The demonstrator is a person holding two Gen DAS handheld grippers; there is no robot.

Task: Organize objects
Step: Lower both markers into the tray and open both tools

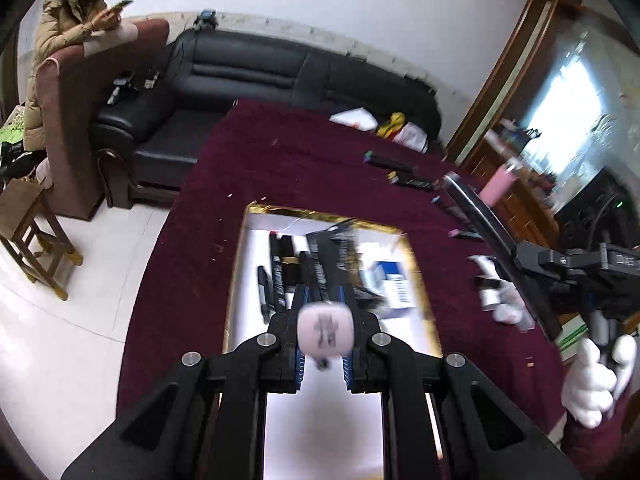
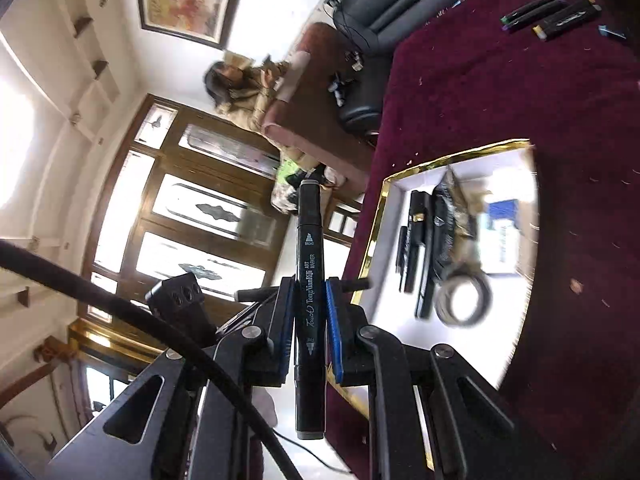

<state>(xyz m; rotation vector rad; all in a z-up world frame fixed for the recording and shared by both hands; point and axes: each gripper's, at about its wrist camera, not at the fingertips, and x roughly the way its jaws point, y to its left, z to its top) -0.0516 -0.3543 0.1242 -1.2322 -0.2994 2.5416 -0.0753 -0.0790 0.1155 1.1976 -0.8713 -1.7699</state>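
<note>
Markers (image 2: 306, 300) clamped in both grippers

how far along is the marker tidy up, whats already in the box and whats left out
Done: several black markers already lie in the gold-rimmed box, beside a coiled cable. In hand: the right gripper clamps an art marker, and the left gripper holds a pink-capped marker over the box. Left: a few loose markers on the maroon cloth.

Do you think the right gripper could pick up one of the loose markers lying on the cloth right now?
Probably not: the right gripper is already shut on a black art marker, so its fingers are occupied, though the loose markers lie unobstructed.
</note>
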